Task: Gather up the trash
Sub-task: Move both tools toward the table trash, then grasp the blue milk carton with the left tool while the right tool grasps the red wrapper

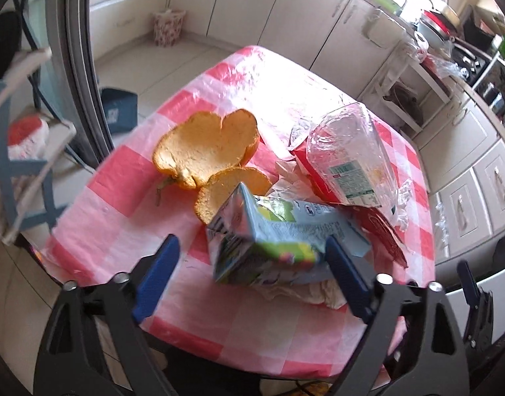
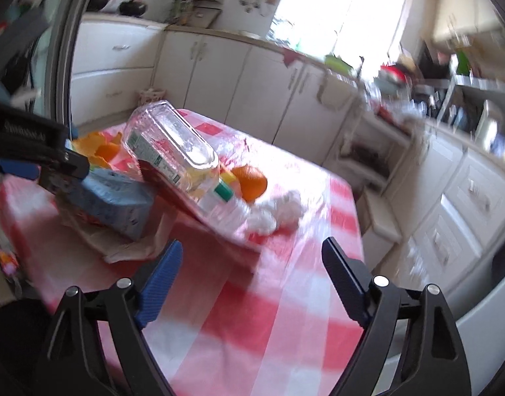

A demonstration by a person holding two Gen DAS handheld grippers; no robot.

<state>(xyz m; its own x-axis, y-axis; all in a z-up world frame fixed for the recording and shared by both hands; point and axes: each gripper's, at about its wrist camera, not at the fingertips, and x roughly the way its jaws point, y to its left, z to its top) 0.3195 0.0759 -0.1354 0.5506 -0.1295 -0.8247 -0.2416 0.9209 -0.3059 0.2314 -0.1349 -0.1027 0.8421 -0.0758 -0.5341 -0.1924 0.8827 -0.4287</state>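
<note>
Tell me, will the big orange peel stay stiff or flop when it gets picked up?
The orange peel is a wide, thin, curled piece, so it probably bends a little yet keeps its shape. It looks light for its size. Its torn lobes might rip if squeezed hard.

Cream kitchen cabinets [image 1: 252, 10], tiled floor [image 1: 146, 66], bright window [image 2: 344, 10], prob. daylight.

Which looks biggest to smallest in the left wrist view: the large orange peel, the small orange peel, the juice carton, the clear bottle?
1. Juice carton, though it lies nearest the camera, so that inflates it.
2-3. Large orange peel and clear bottle: too close to rank.
4. Small orange peel, partly hidden behind the carton.
</note>
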